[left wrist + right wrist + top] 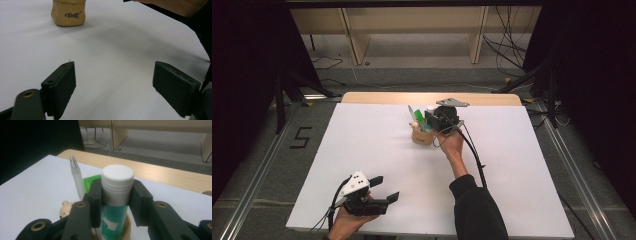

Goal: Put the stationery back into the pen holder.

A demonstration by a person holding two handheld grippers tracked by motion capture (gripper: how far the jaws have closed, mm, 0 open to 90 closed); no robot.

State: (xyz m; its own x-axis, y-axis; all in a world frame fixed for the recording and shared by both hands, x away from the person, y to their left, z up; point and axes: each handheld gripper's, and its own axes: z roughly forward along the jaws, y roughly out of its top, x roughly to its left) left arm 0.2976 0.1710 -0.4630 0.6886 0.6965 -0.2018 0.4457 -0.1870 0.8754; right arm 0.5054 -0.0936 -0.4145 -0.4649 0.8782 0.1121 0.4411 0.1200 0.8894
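right gripper [116, 202] is clamped on the glue stick [115, 195], its 2 jaws pressed against the tube just below the white cap, directly above the tan holder cup [422, 136]. that cup stands on the white table [362, 145] toward the far side, slightly right of centre, and the stick's lower end appears to be at or inside its mouth (the rim is mostly hidden behind the jaws, so how deep it sits cannot be told). the step in hand is judged to be moving the stick at the cup, either seating it or drawing it out. for that to go well, the tube should be kept vertical and moved straight along its own length, so the light cup is not tipped or dragged. care is also needed with the neighbours: a frosted pen [77, 178], a green item [90, 182] and a small bear figure [65, 208] crowd the left of the cup.

the stick's long axis stands upright, cap pointing up, base down toward the cup.

left gripper [382, 189] rests at the near left edge of the table, jaws spread wide and holding nothing, well apart from the cup; it could be brought in to steady the cup if it shifts.
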